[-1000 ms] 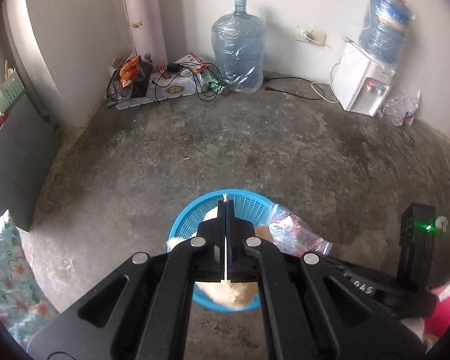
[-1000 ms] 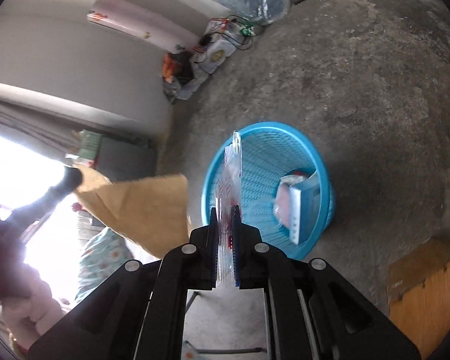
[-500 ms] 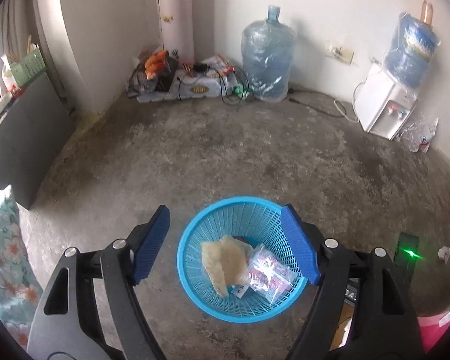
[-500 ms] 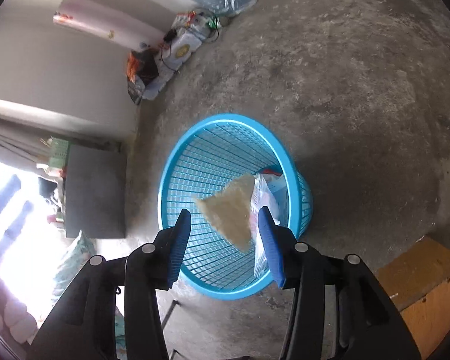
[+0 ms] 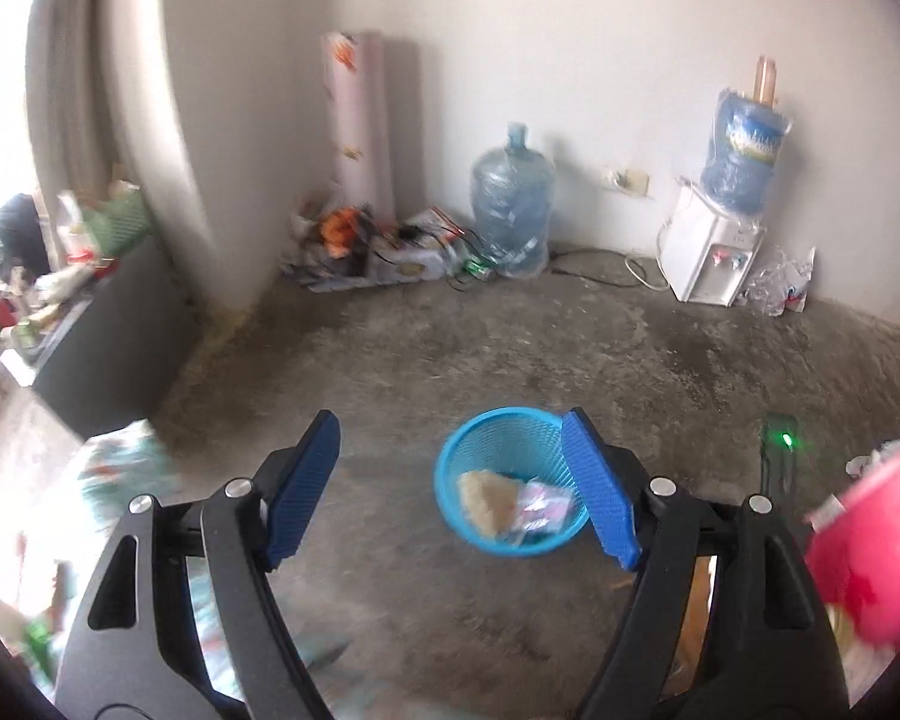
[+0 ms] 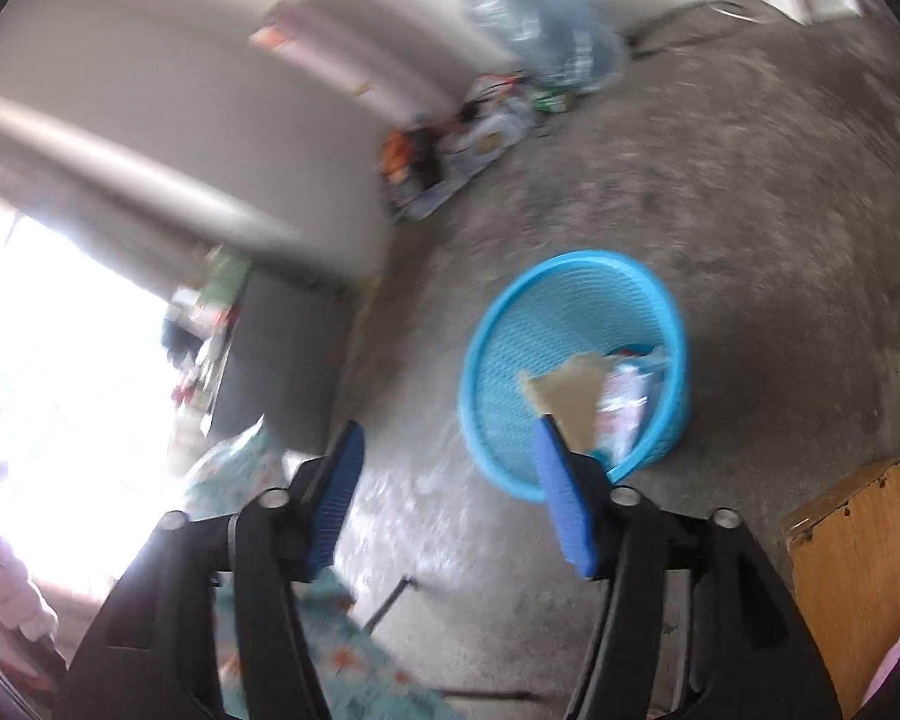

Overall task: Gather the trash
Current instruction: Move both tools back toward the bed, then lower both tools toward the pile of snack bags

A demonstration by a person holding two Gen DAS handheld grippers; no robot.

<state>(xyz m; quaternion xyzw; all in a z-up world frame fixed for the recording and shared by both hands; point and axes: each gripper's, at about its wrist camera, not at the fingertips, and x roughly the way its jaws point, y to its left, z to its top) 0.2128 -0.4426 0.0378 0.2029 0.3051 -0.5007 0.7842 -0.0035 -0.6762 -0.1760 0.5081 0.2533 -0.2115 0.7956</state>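
A blue mesh basket [image 5: 486, 438] stands on the concrete floor; it also shows in the right wrist view [image 6: 510, 324]. Inside lie a tan paper piece [image 5: 486, 498] and a clear plastic wrapper [image 5: 540, 504]; both show in the right wrist view, paper [image 6: 570, 390] and wrapper [image 6: 624, 402]. My left gripper [image 5: 450, 486] is open and empty, raised well above and left of the basket. My right gripper [image 6: 450, 492] is open and empty, above the floor left of the basket. Both views are blurred.
A water jug [image 5: 513, 204], a dispenser [image 5: 717, 252], a rolled mat [image 5: 363, 126] and clutter [image 5: 378, 240] line the far wall. A dark cabinet [image 5: 114, 336] stands left. A floral cloth [image 5: 126, 474] lies near left. A wooden board [image 6: 858, 570] and a pink object [image 5: 870, 534] sit right.
Both grippers opened and dropped the paper and the wrapper into the basket, then pulled back and up, swinging left; the basket now looks smaller.
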